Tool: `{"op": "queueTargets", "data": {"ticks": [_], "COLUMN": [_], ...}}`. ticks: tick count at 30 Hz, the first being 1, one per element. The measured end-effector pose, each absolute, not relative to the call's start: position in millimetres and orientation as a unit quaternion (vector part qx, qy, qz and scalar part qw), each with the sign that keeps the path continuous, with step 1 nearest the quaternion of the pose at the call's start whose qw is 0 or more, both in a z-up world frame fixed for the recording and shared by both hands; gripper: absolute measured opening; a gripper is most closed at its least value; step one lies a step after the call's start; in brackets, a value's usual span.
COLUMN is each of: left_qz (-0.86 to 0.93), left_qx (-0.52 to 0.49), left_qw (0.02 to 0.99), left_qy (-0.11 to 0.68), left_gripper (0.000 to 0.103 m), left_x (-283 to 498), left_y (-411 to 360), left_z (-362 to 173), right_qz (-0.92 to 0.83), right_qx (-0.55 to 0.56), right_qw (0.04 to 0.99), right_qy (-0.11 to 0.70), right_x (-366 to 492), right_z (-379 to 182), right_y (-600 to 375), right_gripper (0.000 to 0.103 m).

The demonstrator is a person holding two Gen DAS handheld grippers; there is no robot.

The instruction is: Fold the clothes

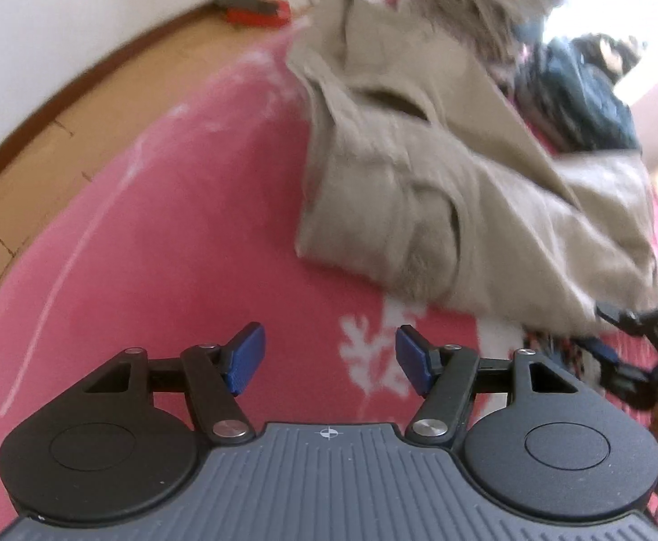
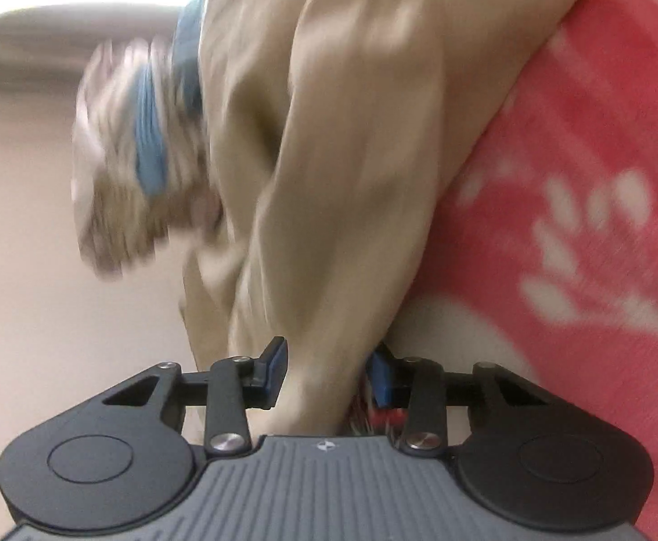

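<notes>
We have a beige garment (image 1: 441, 189) lying crumpled on the pink floral bedspread (image 1: 171, 225), and every place below is told from that garment. Beyond it, at its far side, sits a heap of dark clothes (image 1: 572, 90); off its left edge the bedspread is bare up to the strip of wooden floor (image 1: 58, 144).

Our left gripper (image 1: 330, 358) hovers over the bedspread just short of the garment's near hem, its blue pads standing well apart with nothing between them. Our right gripper (image 2: 326, 372) is at the garment's near right corner, and a thick fold of the beige cloth runs between its pads; they look pressed against it, though blur softens the contact. Past the garment in that view a striped blue-and-white cloth (image 2: 148, 144) shows, too smeared to name further.

To do this step well, we judge that we should bring the left gripper to the opposite corner of the same hem, pinch one edge only rather than a bunch, then draw both corners apart so the cloth spreads flat before any fold.
</notes>
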State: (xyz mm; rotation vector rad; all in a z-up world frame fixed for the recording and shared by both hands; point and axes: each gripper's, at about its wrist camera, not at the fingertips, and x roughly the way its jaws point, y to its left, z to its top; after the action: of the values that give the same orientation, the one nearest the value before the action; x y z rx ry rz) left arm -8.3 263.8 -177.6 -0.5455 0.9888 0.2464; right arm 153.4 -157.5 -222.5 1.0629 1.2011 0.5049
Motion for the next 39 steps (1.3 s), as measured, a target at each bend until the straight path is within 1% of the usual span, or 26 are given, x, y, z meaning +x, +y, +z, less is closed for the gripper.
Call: {"op": "queueTargets", "data": {"ticks": [4,8,10,12,14,15,16,17,19,21,25,28,30,33,34,35,36,37,38,39], "left_qz": [0.099,0.069,0.048,0.034,0.033,0.036,0.040,0.040,0.032,0.017,-0.006,-0.027,-0.041,-0.054,-0.056,-0.056,-0.057,-0.054,-0.050,-0.043], "left_qx": [-0.224,-0.187,-0.176,-0.170,-0.165,-0.165,-0.167,-0.173,-0.172,-0.148,-0.143,-0.130,-0.123,-0.106,-0.093,-0.078,-0.068,-0.068,-0.071,-0.076], "left_qw": [0.866,0.883,0.887,0.889,0.891,0.889,0.887,0.885,0.883,0.886,0.886,0.891,0.891,0.887,0.882,0.875,0.864,0.849,0.831,0.814], "left_qy": [0.437,0.425,0.423,0.424,0.423,0.425,0.428,0.431,0.435,0.439,0.442,0.435,0.435,0.446,0.459,0.475,0.496,0.522,0.549,0.574], "left_gripper": [0.072,0.071,0.064,0.061,0.051,0.042,0.035,0.033,0.017,0.013,0.012,0.012,0.012,0.012,0.012,0.013,0.015,0.020,0.023,0.029], "left_x": [6,24,31,32,33,33,34,35,36,38,38,34,35,41,44,47,49,52,54,54], "left_y": [266,265,263,263,263,264,265,267,265,259,268,284,296,312,314,314,313,312,310,309], "left_z": [-175,-179,-179,-178,-179,-180,-181,-180,-174,-161,-131,-98,-81,-68,-72,-81,-94,-112,-133,-153], "right_qz": [0.230,0.244,0.245,0.236,0.230,0.231,0.232,0.236,0.246,0.267,0.303,0.315,0.316,0.301,0.286,0.267,0.244,0.235,0.239,0.246], "right_qx": [0.468,0.465,0.461,0.456,0.446,0.439,0.432,0.426,0.414,0.409,0.408,0.420,0.420,0.394,0.372,0.328,0.270,0.233,0.223,0.208], "right_qw": [0.663,0.658,0.663,0.667,0.674,0.679,0.683,0.687,0.695,0.697,0.689,0.671,0.661,0.660,0.664,0.673,0.681,0.681,0.680,0.684], "right_qy": [0.537,0.540,0.537,0.540,0.542,0.542,0.541,0.539,0.534,0.526,0.517,0.524,0.535,0.565,0.582,0.607,0.636,0.654,0.656,0.654], "right_x": [156,155,153,149,147,147,146,147,147,143,132,117,104,86,82,78,76,75,75,76], "right_z": [-226,-227,-225,-227,-225,-223,-220,-214,-201,-185,-153,-139,-139,-157,-169,-183,-197,-205,-204,-196], "right_y": [-151,-139,-134,-131,-128,-127,-127,-124,-118,-117,-114,-112,-110,-104,-101,-95,-89,-82,-82,-82], "right_gripper": [0.042,0.036,0.032,0.017,0.009,0.006,0.006,0.005,0.005,0.005,0.005,0.005,0.005,0.005,0.007,0.012,0.021,0.017,0.018,0.026]}}
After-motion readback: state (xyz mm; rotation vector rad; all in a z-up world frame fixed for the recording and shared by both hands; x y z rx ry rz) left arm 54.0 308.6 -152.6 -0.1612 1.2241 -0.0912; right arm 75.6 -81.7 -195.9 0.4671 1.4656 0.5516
